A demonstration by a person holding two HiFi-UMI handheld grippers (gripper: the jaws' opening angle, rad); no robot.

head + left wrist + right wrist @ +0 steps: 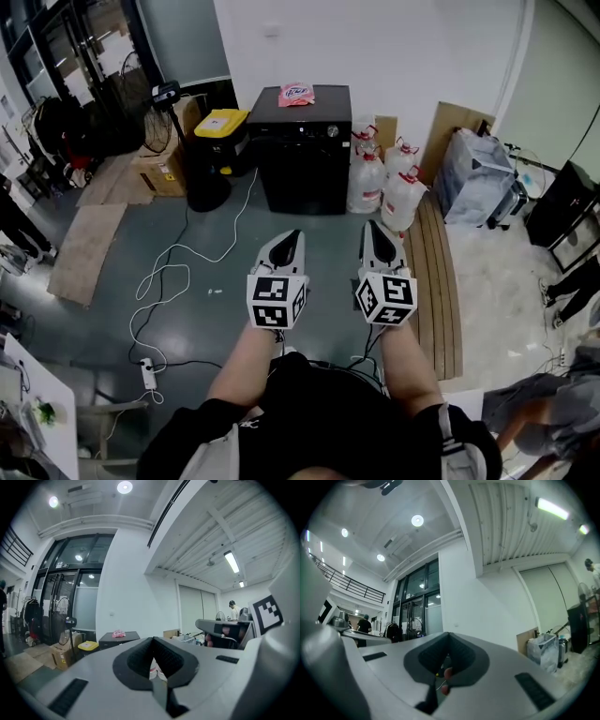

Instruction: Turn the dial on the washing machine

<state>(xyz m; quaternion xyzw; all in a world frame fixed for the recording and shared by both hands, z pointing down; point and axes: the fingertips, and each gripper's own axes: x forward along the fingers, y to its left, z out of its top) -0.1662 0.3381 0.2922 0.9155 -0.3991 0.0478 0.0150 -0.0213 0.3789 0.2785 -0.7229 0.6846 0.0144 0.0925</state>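
— Item one: your left gripper (292,236)?
— Jaws drawn together to a point, nothing between them. You carry it low in front of you, tip aimed ahead at the machine.
— Item two: your right gripper (373,230)?
— Same entry: pinched closed, empty, level with the left and just beside it. My judgement is that you keep both closed because nothing needs gripping until you are within reach.
— Item three: the washing machine (305,150)?
— Black cabinet against the white wall, straight ahead of you and well apart from both tips. A pink packet (296,94) lies on its lid. Water jugs (382,183) stand at its right, a yellow-lidded bin (221,124) at its left.
— The dial?
— Likely on the upper front strip, but too small from here to pick out surely. Task not begun. You need to walk in first, minding the white cable (173,267) on the floor to your left.
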